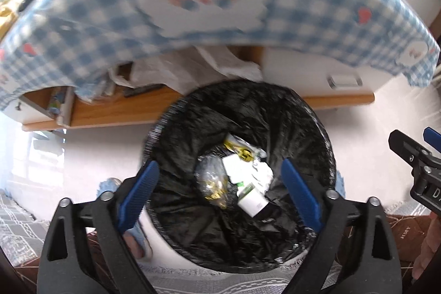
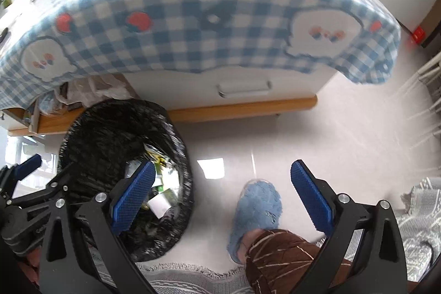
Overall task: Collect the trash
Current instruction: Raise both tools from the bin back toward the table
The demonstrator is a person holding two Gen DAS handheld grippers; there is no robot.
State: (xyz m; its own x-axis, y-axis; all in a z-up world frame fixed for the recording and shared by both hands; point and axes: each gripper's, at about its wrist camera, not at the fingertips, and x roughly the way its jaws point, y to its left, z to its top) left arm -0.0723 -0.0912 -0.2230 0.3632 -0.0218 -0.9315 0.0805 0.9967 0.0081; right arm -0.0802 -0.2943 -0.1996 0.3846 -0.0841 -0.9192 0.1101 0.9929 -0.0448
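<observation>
A: Start with the big things. What fills the top of both views?

B: A low white-and-wood worktop draped in a blue-and-white checked cloth [image 2: 209,26], from 9 o'clock round to 3 o'clock. Its top shows only at the far edge in the right wrist view, where I can make out boxes and plants but cannot tell whether any of it is trash.

A: And the bin?

B: The round bin lined with a black plastic bag [image 1: 275,106] stands on the pale floor just in front of the worktop, dead centre in the left wrist view and at 8 o'clock in the right wrist view.

A: Anything in it?

B: Yes. At the bottom lie a crumpled clear-and-gold wrapper [image 1: 212,183], a small white carton with a green print [image 1: 252,200] and crumpled white paper [image 1: 261,172]. So part of the collecting looks done.

A: The 2 tools?

B: The left tool [image 1: 220,200] hovers over the bin mouth, blue pads spread wide, holding nothing. The right tool [image 2: 223,200] hangs over bare floor beside a fluffy blue slipper [image 2: 256,211], also spread and empty.

A: What remains?

B: No loose trash shows on the floor, so I judge either a next piece must be fetched or the job is near its end.
</observation>
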